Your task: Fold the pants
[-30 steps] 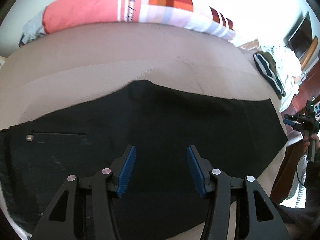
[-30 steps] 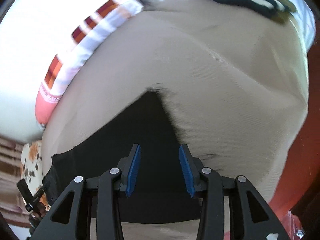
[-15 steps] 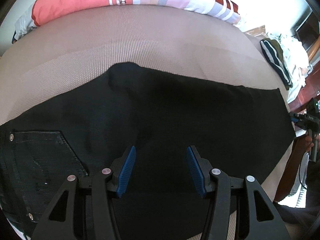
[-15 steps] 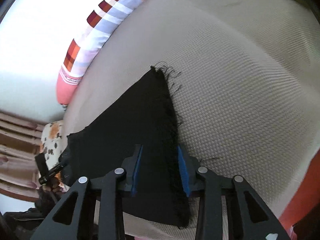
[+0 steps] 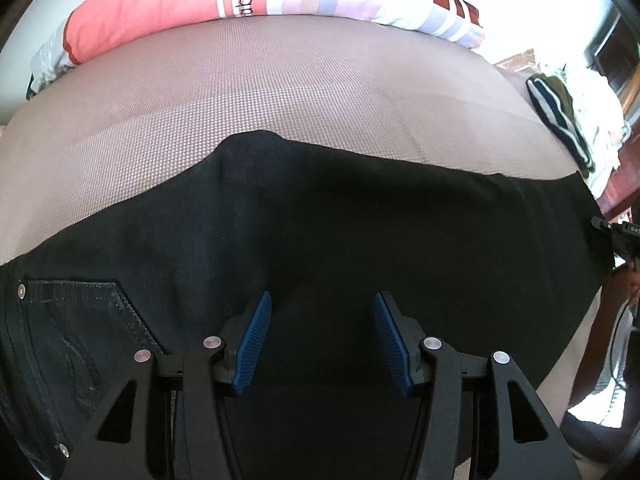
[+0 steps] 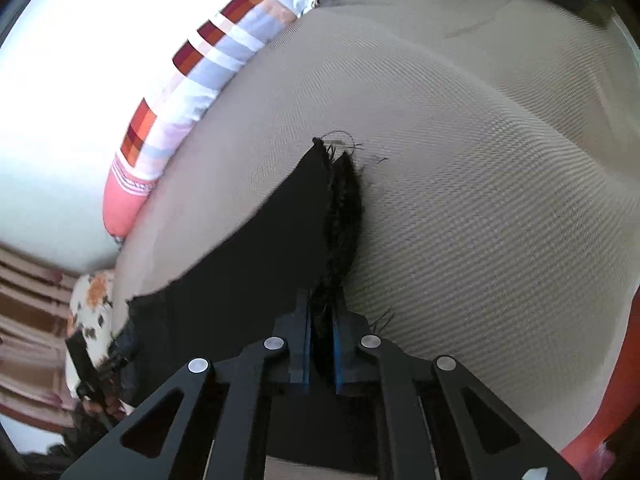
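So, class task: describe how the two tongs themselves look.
Both the left tongs and right tongs share one design: matte black frames with triangular cut-outs, round silver rivets at the joints, and ribbed blue pads lining the fingers.

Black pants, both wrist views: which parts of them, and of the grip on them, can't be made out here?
- Waistband of the black pants: left wrist view, cut off by the left image edge past the back pocket.
- Near edge: left wrist view, hidden under the open left gripper.
- Pinched cloth depth: right wrist view, the right gripper covers the frayed hem.
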`<action>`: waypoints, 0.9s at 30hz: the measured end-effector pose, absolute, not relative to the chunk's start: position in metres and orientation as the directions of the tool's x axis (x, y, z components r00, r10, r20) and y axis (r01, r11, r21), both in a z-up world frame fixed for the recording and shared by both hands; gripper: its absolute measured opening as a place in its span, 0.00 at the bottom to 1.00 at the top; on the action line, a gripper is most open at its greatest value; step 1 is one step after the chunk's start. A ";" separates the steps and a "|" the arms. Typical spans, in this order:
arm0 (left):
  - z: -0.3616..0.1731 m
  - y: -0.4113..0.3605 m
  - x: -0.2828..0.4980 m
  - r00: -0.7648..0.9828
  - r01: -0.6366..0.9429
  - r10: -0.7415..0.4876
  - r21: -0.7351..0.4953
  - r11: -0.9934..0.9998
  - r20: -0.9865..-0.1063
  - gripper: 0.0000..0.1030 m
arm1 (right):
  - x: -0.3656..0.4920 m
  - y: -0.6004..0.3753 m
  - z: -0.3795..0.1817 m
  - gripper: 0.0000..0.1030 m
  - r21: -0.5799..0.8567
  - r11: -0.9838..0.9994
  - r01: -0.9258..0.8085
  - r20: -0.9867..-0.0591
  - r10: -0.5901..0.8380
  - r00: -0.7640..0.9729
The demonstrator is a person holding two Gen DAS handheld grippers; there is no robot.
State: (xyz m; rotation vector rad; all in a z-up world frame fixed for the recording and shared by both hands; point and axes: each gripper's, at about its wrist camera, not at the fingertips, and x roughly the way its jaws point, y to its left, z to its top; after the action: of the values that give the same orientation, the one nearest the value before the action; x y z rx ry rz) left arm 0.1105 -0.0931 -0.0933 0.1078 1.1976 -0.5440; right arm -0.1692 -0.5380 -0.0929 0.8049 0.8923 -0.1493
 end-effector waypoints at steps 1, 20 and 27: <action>-0.092 -0.090 0.111 0.251 0.449 -0.352 -0.213 0.868 -0.902 0.53 | -0.170 -0.532 -0.088 0.09 0.577 0.697 0.426 -0.731 0.209 0.649; -0.054 0.005 0.110 0.342 0.354 -0.396 -0.273 0.895 -0.852 0.53 | -0.010 -0.303 -0.053 0.05 0.586 0.794 0.160 -0.726 0.428 0.538; -0.048 0.038 0.107 0.335 0.328 -0.447 -0.342 0.881 -0.830 0.53 | 0.041 -0.198 -0.084 0.05 0.555 0.831 0.038 -0.768 0.495 0.407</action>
State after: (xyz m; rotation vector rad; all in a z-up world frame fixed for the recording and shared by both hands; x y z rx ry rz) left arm 0.1068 0.0382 -0.0477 -0.1211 1.1210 -0.5068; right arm 0.0412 -0.1977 -0.0840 0.5434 1.1272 0.3067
